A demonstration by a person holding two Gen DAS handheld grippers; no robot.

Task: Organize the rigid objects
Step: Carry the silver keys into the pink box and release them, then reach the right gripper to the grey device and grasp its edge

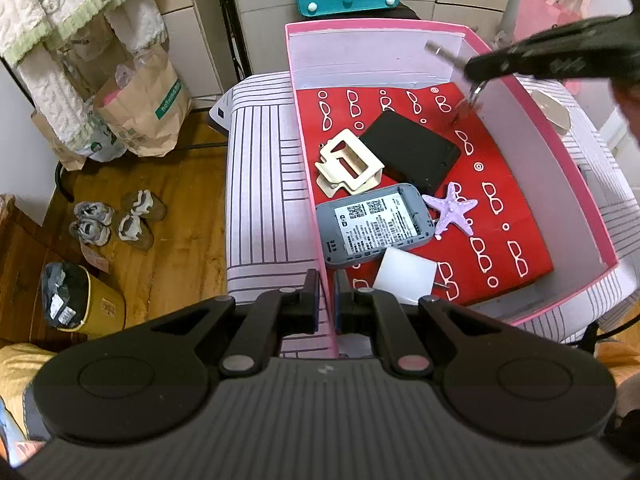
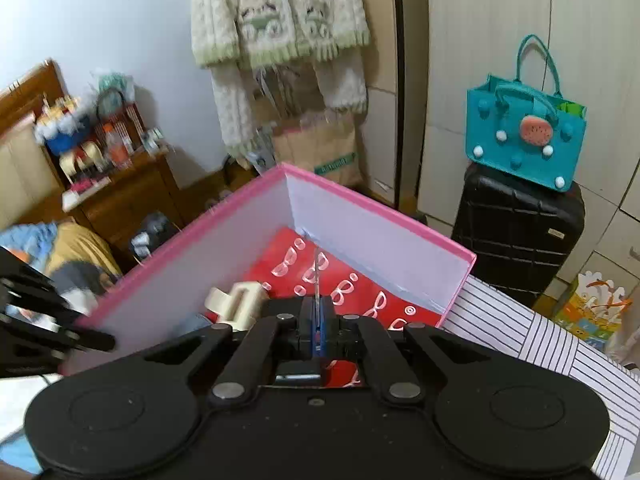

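Our left tool [image 1: 328, 300] is clenched on the near-left wall of the pink box [image 1: 308, 160], its two pads pinching the thin pink edge and steadying the box. Our right tool [image 2: 316, 320] is clamped on a thin metal piece [image 2: 316, 272], which stands up as a narrow sliver between its pads; we cannot tell what the piece is. In the left wrist view that right tool [image 1: 474, 88] hangs over the far-right corner of the box, blurred, with something small and shiny dangling below it above the box floor. Moving outward, the box floor is lined with a red sheet [image 1: 512, 216] printed with white spectacles. On it lie a cream hair claw [image 1: 348, 164] touching a black flat case [image 1: 416, 152], a grey device [image 1: 374, 224] with a white label just near of them, a purple starfish [image 1: 452, 208] beside the device on its right, and a white square block [image 1: 404, 280] at the near edge. The box sits on a desk covered with a white striped cloth [image 1: 260, 200]. To the right of the box, on the cloth, a pale rounded object [image 1: 552, 112] lies outside. We judge the tidying well along: five things are already in the box, the held piece looks ready to be set down there, and the pale object may be left to collect.
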